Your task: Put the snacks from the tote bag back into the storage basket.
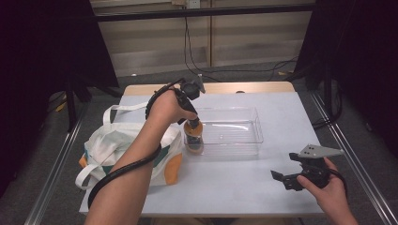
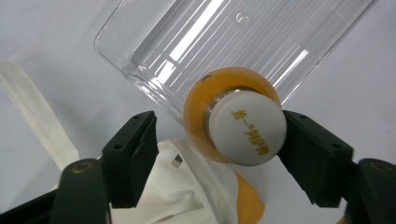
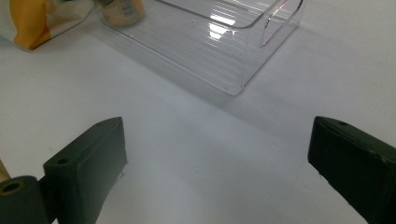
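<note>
Standing upright at the near-left corner of the clear bin (image 1: 230,132), the orange bottle (image 1: 194,139) has its long axis vertical, and the left gripper (image 1: 192,123) hangs directly over it, pointing straight down. In the left gripper view the bottle's white cap (image 2: 246,127) sits between the two black jaws, off-centre: one jaw lies right against the cap's edge, while the other stands well clear with open air between. So the jaws are apart and not clamped on the bottle. The bottle appears to rest inside the bin's corner, though the transparent wall makes it hard to be sure its base is fully within. Just beside that corner lies the white tote bag (image 1: 117,145), touching or nearly touching the bin. The right gripper (image 1: 287,180) rests over the table (image 1: 234,187), well apart from the bin on its near-right side, jaws spread wide on nothing. The left hand is plainly the nearer one. The bottle's label and lower body are hidden by the hand from above.
</note>
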Demonstrator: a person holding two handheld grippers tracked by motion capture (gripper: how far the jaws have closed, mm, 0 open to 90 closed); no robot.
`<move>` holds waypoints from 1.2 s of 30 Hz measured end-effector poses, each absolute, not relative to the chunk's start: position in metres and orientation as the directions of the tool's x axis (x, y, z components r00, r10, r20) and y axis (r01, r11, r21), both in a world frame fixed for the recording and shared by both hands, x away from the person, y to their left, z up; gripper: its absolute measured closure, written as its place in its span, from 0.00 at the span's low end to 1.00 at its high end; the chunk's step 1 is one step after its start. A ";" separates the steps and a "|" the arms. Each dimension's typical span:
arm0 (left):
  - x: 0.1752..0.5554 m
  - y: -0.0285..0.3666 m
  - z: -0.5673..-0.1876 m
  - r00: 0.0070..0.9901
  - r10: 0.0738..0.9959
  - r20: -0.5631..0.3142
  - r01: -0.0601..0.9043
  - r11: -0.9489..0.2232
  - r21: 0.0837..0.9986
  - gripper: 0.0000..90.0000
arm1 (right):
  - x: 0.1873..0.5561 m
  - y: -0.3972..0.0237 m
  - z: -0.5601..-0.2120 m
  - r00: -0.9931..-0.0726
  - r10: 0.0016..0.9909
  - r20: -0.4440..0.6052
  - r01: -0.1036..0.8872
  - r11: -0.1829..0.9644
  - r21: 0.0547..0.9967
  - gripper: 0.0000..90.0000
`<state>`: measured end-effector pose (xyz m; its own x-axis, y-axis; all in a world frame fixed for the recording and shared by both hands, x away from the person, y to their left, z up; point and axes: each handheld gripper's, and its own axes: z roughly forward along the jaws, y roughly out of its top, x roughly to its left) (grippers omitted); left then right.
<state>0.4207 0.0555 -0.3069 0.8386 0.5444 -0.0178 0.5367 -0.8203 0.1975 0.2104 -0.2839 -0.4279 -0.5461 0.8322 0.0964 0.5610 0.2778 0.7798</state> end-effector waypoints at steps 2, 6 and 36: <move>0.420 0.056 -0.307 0.831 0.556 -0.022 0.549 -0.812 0.200 0.30 | 0.211 -0.283 -0.428 -0.546 0.832 0.097 0.561 0.277 0.780 0.05; 0.418 0.059 -0.308 0.829 0.558 -0.030 0.553 -0.810 0.194 0.26 | 0.211 -0.282 -0.428 -0.550 0.830 0.094 0.561 0.284 0.778 0.05; 0.407 0.096 -0.303 0.811 0.585 0.000 0.571 -0.792 0.215 0.11 | 0.211 -0.281 -0.427 -0.550 0.830 0.094 0.561 0.284 0.778 0.05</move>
